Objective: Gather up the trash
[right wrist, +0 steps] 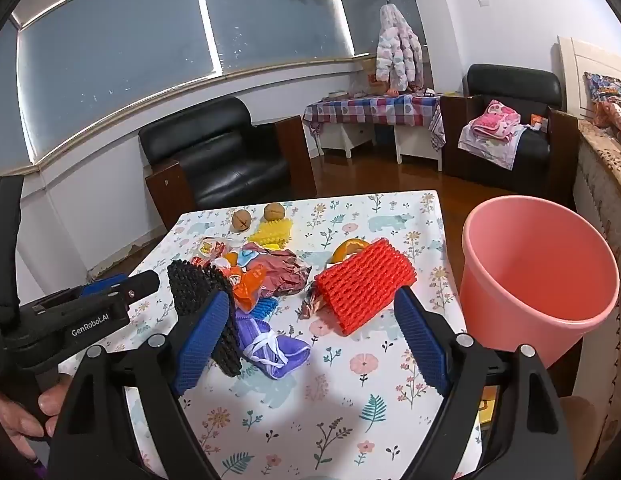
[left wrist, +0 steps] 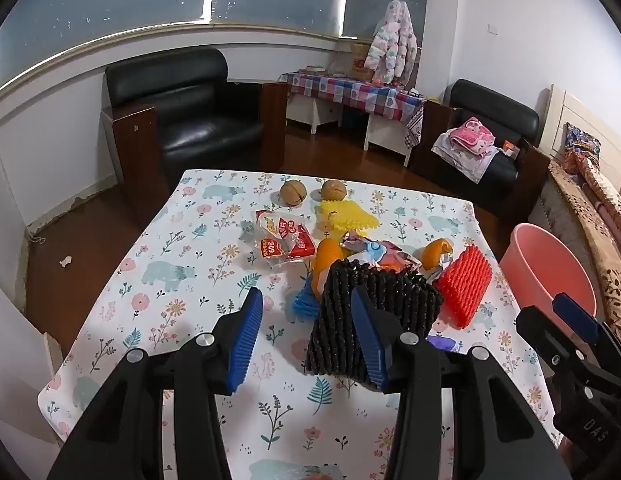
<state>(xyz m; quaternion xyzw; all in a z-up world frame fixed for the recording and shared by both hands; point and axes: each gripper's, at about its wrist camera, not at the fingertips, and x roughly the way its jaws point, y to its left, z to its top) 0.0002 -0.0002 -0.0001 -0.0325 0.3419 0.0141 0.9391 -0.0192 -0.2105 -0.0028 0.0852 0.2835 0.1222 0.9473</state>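
Trash is scattered over the floral counter [left wrist: 182, 280]: black foam net sleeve [left wrist: 374, 312] standing nearly upright at the near edge of the heap, red foam net sleeve [right wrist: 364, 280] lying flat toward the pink bucket [right wrist: 538, 276], yellow foam net [left wrist: 348, 216] farther back beside two walnuts [left wrist: 293, 193]. Mid-pile: a red-and-white snack wrapper [left wrist: 284, 236], orange peel [left wrist: 328, 260], crumpled foil-coloured wrappers [right wrist: 284, 270], a small blue foam net piece [left wrist: 304, 302], and a purple crumpled bag [right wrist: 270, 346] lying nearest. The bucket stands upright and empty just off the counter's right edge.
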